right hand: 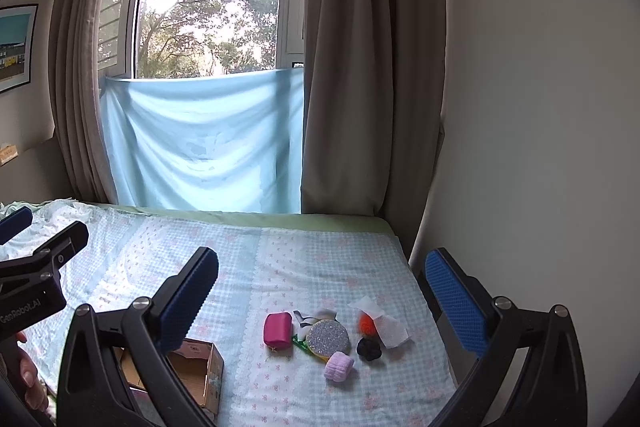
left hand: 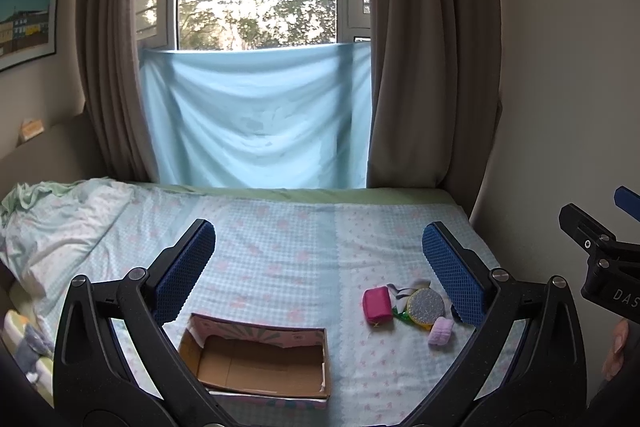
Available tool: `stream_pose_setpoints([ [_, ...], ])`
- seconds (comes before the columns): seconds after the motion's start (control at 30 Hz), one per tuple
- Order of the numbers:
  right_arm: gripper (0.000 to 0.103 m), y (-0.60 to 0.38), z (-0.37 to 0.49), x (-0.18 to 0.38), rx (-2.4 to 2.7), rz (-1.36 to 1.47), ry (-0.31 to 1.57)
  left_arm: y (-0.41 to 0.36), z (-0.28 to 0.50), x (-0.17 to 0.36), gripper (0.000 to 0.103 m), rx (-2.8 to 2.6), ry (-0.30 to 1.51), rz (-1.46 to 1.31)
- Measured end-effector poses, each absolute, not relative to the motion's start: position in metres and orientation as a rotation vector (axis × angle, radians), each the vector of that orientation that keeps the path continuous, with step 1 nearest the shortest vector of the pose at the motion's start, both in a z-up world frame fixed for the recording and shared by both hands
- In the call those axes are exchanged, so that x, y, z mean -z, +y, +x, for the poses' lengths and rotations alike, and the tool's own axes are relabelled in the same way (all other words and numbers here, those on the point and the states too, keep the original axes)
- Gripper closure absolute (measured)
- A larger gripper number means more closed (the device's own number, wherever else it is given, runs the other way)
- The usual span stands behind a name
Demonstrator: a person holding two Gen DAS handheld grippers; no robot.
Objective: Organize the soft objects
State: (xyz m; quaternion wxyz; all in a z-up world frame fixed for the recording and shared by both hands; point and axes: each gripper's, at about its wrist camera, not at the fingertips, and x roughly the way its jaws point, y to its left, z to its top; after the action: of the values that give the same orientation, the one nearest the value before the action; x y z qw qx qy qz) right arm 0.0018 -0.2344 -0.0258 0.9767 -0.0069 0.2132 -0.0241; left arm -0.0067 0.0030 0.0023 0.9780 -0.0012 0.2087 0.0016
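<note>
Jaws spread on both grippers, nothing held; soft pile (right hand: 334,339) lies ahead of right gripper (right hand: 320,291), cardboard box (left hand: 256,359) under left gripper (left hand: 318,267).

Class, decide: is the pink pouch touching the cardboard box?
Apart. The left wrist view shows bare bedsheet between the pink pouch and the cardboard box.

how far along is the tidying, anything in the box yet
Nothing looks done: the cardboard box is empty. Nothing is in hand; the left gripper and right gripper are both open above the bed. Still left: the pink pouch, glitter disc, lilac roll and black pompom.
</note>
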Motion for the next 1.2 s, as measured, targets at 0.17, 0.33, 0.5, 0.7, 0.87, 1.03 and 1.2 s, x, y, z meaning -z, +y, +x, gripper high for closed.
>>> stream_pose_setpoints([
  [0.17, 0.000, -0.233, 0.001, 0.026, 0.040, -0.012, 0.437, 0.004, -0.008, -0.003, 0.000, -0.005, 0.422, -0.004],
  [0.33, 0.000, -0.234, -0.001, 0.025, 0.035, -0.001, 0.437, 0.005, -0.007, -0.003, 0.000, -0.006, 0.423, -0.007],
  [0.5, 0.000, -0.235, 0.000, 0.025, 0.030, 0.003, 0.436, 0.005, -0.008, -0.003, 0.000, -0.006, 0.423, -0.007],
  [0.7, 0.000, -0.236, 0.000, 0.026, 0.027, 0.008, 0.433, 0.005, -0.007, -0.003, 0.000, -0.011, 0.423, -0.003],
  [0.87, 0.000, -0.235, 0.002, 0.028, 0.019, 0.016, 0.432, 0.008, -0.002, -0.002, 0.000, -0.014, 0.447, -0.003],
  [1.03, 0.000, -0.236, 0.011, 0.034, 0.023, 0.036, 0.463, 0.010, 0.020, 0.011, 0.000, 0.013, 0.549, 0.006],
  [1.2, 0.000, -0.242, 0.034, 0.054, 0.062, 0.048, 0.553, 0.007, 0.055, 0.044, 0.000, 0.068, 0.671, -0.019],
])
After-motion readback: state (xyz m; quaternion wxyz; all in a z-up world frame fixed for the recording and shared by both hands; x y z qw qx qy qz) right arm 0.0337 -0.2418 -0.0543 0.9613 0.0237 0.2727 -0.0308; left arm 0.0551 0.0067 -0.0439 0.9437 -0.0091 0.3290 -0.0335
